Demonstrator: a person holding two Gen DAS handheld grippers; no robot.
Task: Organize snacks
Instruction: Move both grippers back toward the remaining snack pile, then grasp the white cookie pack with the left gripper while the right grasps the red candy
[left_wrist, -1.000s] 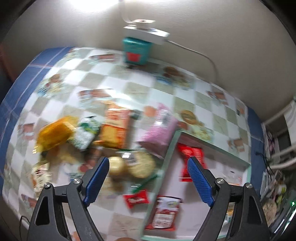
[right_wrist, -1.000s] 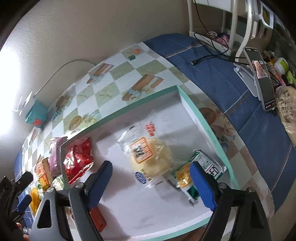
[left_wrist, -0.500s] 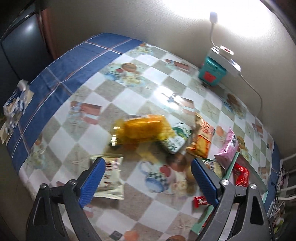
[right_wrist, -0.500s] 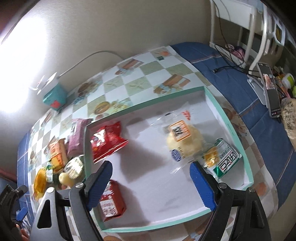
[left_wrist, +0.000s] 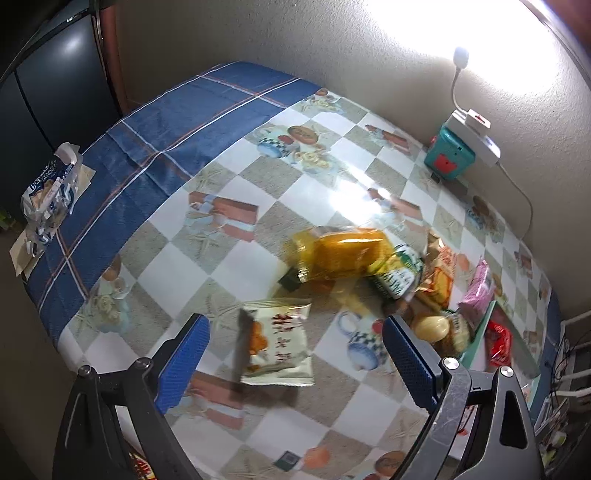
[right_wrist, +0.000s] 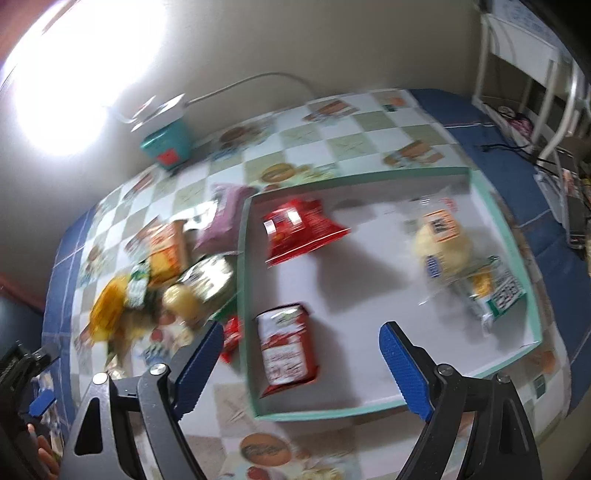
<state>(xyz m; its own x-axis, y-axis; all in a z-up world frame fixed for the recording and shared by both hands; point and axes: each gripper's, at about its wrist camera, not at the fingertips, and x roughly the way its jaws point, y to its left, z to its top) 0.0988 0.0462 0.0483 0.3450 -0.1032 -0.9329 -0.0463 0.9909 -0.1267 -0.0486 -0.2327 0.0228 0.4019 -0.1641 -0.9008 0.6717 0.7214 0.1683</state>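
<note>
On checked oilcloth (left_wrist: 236, 258): crinkly foil packets (left_wrist: 277, 341); shallow rectangular tray (right_wrist: 491, 206)

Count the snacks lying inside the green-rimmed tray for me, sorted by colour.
Red packets: 2
Pale bun in clear wrap: 1
Green-and-white packet: 1
Total: 4

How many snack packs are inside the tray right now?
4 in the tray: crumpled red bag far-left, red-white pack near-left, clear-wrapped bun right, green-white pack beside it. None seem hidden.
</note>
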